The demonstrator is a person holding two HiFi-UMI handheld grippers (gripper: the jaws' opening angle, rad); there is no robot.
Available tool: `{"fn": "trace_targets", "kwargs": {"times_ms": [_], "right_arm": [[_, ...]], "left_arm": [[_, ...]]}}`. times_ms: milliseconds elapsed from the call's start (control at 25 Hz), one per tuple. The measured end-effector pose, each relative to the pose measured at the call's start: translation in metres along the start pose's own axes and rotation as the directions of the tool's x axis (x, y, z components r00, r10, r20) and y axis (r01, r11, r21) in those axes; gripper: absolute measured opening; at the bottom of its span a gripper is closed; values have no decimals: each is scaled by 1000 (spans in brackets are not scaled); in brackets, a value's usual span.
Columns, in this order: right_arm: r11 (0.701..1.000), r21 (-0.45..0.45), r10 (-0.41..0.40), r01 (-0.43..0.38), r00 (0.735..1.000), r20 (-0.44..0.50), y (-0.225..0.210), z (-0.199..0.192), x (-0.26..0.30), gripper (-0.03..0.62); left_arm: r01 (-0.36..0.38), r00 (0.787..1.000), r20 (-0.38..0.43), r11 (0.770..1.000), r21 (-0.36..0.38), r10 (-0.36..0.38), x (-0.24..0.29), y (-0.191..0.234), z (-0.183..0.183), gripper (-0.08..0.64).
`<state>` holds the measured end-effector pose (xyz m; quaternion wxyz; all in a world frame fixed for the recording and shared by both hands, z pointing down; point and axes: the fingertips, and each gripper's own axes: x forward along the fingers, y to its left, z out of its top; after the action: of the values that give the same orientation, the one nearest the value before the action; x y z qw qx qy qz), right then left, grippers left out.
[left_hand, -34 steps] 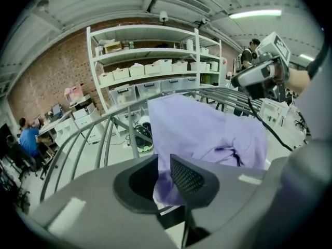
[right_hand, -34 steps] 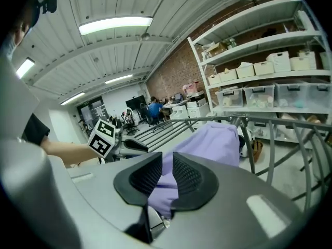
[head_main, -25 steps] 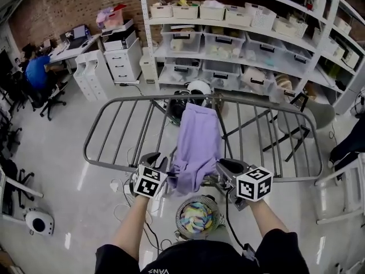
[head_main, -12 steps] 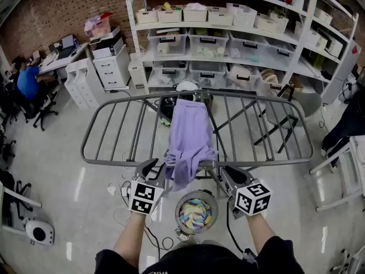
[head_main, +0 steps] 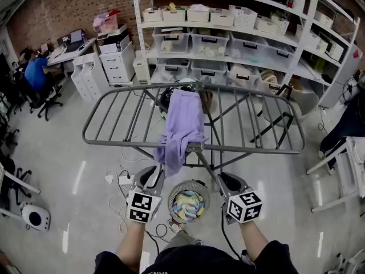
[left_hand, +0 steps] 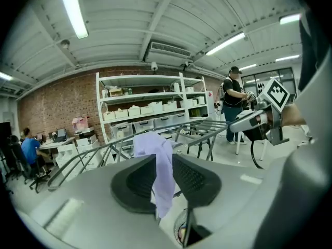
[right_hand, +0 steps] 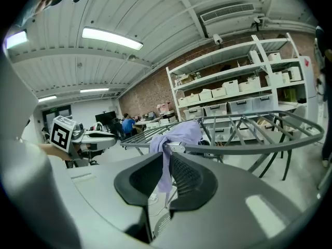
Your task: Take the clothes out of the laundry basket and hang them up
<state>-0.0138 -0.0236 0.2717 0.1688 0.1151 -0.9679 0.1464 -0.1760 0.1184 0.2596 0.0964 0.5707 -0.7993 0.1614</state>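
Observation:
A lilac garment (head_main: 181,124) hangs draped over the grey drying rack (head_main: 256,149), its lower end dangling below the front rail. Underneath stands the round laundry basket (head_main: 169,204) with colourful clothes (head_main: 188,203) inside. My left gripper (head_main: 153,174) hovers at the basket's left, my right gripper (head_main: 221,178) at its right, both short of the garment. In the left gripper view the jaws (left_hand: 165,165) stand slightly apart and empty, with the garment (left_hand: 150,141) beyond. The right gripper (right_hand: 167,165) shows the same narrow empty gap, garment (right_hand: 181,134) ahead.
White shelves (head_main: 228,33) with storage bins line the back wall. Drawer units (head_main: 94,73) stand at left, near a person seated at a desk (head_main: 35,73). Cables and a power strip (head_main: 122,178) lie on the floor left of the basket. A person (left_hand: 233,102) stands at right.
Both grippers have drawn back from the garment's lower hem toward me and now flank the basket. The garment stays draped on the rack.

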Motion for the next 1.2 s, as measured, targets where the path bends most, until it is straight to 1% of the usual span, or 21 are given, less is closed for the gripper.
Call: {"fn": "trace_targets", "kwargs": {"times_ms": [200, 400, 520, 600, 680, 720, 800, 960, 1040, 1200], "right_arm": [[1000, -2, 1, -1, 1000, 11, 12, -27, -37, 55], [1000, 24, 4, -5, 1000, 26, 17, -55, -67, 57], [999, 44, 19, -19, 1000, 13, 16, -71, -75, 58], [998, 50, 43, -43, 999, -3, 16, -83, -79, 66], [997, 61, 55, -53, 998, -18, 18, -97, -81, 87], [996, 70, 50, -48, 998, -24, 18, -105, -81, 105], [995, 91, 33, -29, 999, -37, 18, -119, -78, 164], [992, 125, -15, 25, 997, -80, 21, -149, -68, 198], [988, 145, -38, 54, 993, -113, 22, -169, -61, 215], [974, 188, -90, 125, 979, -182, 18, -213, -44, 239]], "left_arm": [[-10, 1000, 8, 1000, -23, 10, -33, -39, -14, 69], [22, 999, -24, 999, -42, -23, -59, -79, -34, 69], [47, 997, -59, 998, -49, -50, -65, -98, -45, 89], [64, 994, -87, 995, -73, -70, -64, -112, -56, 115], [94, 987, -120, 991, -93, -105, -60, -125, -70, 145], [112, 983, -137, 989, -98, -125, -57, -131, -77, 161], [145, 972, -172, 984, -104, -162, -53, -138, -93, 183], [200, 946, -235, 973, -118, -223, -46, -141, -128, 189], [231, 928, -270, 964, -129, -258, -42, -140, -151, 195], [299, 878, -348, 944, -142, -330, -27, -138, -199, 204]]}}
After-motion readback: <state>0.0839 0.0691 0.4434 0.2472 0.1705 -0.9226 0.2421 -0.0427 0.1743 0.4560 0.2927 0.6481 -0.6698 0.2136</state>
